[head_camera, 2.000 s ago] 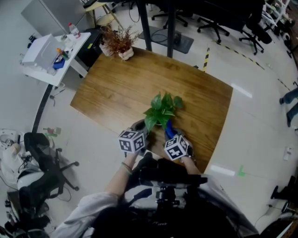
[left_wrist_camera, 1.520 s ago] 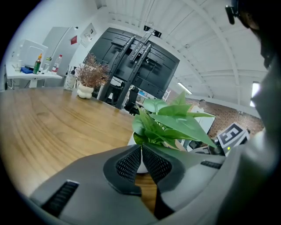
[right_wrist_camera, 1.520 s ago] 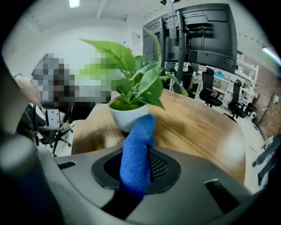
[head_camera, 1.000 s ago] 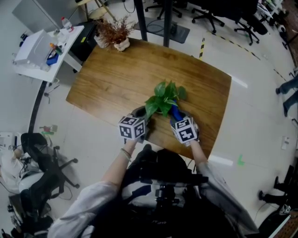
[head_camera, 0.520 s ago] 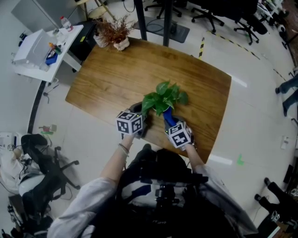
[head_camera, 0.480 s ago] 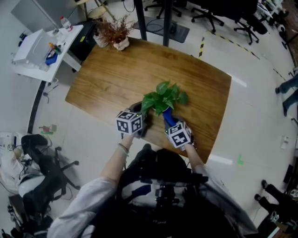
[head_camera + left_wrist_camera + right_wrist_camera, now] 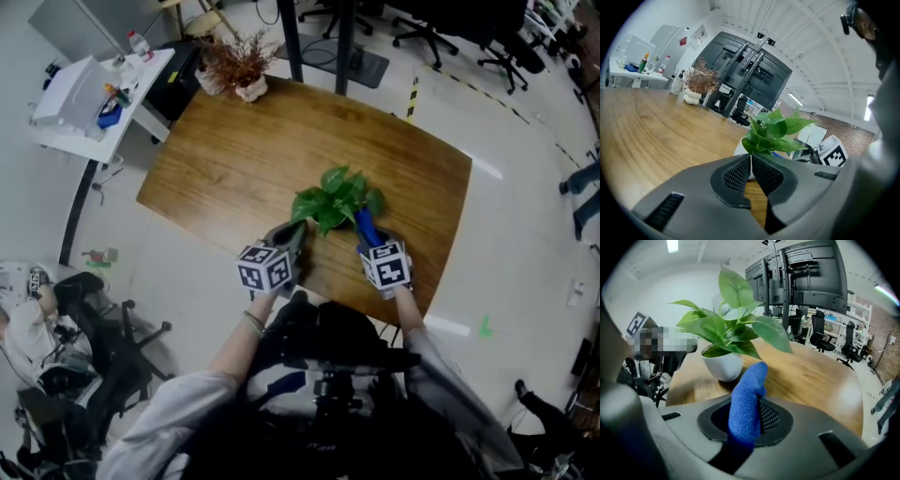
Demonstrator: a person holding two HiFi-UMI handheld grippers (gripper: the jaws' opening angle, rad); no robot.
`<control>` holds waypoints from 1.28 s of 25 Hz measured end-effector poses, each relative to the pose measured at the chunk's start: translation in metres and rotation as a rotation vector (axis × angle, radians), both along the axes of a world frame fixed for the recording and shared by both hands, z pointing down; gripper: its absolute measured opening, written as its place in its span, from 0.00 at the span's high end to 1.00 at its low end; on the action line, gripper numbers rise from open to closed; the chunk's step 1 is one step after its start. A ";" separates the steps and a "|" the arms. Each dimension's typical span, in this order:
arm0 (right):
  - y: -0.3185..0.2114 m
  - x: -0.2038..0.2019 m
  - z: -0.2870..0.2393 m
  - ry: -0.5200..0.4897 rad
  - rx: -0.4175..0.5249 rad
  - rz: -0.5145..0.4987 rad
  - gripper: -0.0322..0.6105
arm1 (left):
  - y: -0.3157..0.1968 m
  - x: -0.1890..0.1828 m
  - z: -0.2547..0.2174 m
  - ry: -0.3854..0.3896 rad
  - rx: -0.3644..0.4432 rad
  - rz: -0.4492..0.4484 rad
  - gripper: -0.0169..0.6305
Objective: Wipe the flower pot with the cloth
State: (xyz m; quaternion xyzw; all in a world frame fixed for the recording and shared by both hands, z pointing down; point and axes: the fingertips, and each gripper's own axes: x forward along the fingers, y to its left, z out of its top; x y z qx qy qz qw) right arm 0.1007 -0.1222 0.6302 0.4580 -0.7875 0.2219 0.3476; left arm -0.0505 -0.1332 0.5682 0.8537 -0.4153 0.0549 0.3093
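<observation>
Standing near the front edge of the wooden surface (image 7: 244, 150), between both tools: one flower pot (image 7: 723, 365), small, round, plain white, smooth-walled, narrowing toward its base; carried a plant (image 7: 336, 199) with broad glossy green leaves that overhung and mostly hid the rim from above. Cloth (image 7: 746, 404): blue, nubby, rolled into an upright finger; pinched by the right hand-held gripper (image 7: 750, 420), its tip just beside the pot wall, contact not discernible. Left hand-held gripper (image 7: 751, 161): mesh pads (image 7: 738, 174) pressed nearly together on a thin white sliver of the pot's edge. Dried reddish plant (image 7: 239, 70): at the surface's far corner, well apart.
</observation>
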 end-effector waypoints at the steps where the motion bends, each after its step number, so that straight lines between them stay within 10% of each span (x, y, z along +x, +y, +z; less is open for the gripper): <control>1: -0.006 0.004 -0.001 0.001 0.006 0.004 0.82 | 0.005 0.004 0.005 -0.001 -0.015 0.009 0.97; 16: -0.010 -0.047 -0.002 0.001 0.047 -0.245 0.82 | -0.014 0.010 0.028 -0.042 -0.040 0.016 0.97; 32: 0.012 -0.064 0.006 -0.047 0.004 -0.232 0.82 | -0.034 0.006 0.030 -0.098 -0.007 0.036 0.97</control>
